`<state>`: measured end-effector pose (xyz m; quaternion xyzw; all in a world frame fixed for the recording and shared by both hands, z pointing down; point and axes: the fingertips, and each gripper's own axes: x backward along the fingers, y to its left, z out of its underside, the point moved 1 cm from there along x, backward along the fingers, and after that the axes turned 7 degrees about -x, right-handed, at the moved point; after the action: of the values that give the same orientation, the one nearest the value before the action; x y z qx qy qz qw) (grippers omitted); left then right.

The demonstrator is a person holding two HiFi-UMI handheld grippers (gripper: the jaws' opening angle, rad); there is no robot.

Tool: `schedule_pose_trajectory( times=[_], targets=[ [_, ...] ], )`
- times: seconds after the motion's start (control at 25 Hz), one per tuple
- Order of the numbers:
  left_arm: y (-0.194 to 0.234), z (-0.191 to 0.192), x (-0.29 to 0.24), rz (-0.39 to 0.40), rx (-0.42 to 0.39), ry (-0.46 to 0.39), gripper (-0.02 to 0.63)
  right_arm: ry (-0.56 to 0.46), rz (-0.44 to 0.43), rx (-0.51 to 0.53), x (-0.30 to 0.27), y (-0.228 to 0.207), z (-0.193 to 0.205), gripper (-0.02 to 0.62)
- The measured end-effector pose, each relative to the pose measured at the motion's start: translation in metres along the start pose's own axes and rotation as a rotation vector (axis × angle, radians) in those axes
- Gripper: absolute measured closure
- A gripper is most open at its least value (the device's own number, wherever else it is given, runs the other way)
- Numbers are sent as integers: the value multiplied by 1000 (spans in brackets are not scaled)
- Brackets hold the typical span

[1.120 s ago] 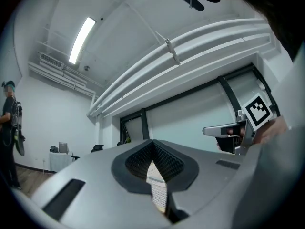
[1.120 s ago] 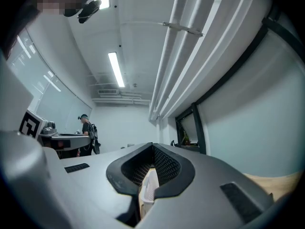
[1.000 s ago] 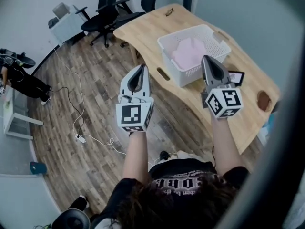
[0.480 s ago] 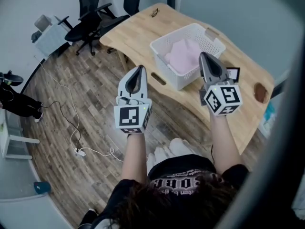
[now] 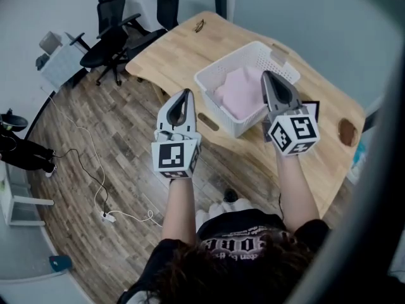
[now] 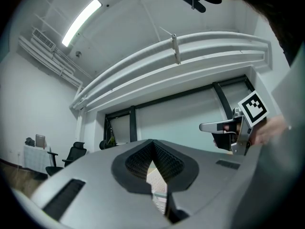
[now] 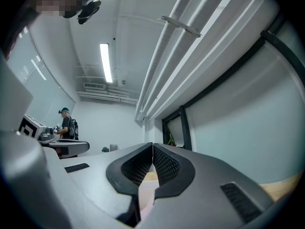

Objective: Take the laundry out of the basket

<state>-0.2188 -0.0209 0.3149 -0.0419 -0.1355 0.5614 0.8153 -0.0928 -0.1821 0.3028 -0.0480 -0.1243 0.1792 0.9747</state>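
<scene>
Left gripper and right gripper: fingers closed, empty; pink laundry in basket just below the right fingers; best to open first, descend, pinch a thick fold.

A wooden table stands on a plank floor. A brown round thing lies near the table's right edge. Black office chairs and a white cart stand beyond its far-left end. A white plug strip lies on the floor.
</scene>
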Motion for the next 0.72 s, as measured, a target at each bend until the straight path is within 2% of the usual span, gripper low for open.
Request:
schedule_pose_trajectory(
  times=[0.24,0.56,0.72],
  targets=[
    [5,7,-45,16,2,-3,609,-6,0,-4,-30,-22,5,568],
    [11,1,-99,33,7,-50,609,-11,-23,-12,-56,-40,1,566],
    [9,1,-113,49,1,-32,609,-23,-3,-23,-64,-54,0,566]
  ],
)
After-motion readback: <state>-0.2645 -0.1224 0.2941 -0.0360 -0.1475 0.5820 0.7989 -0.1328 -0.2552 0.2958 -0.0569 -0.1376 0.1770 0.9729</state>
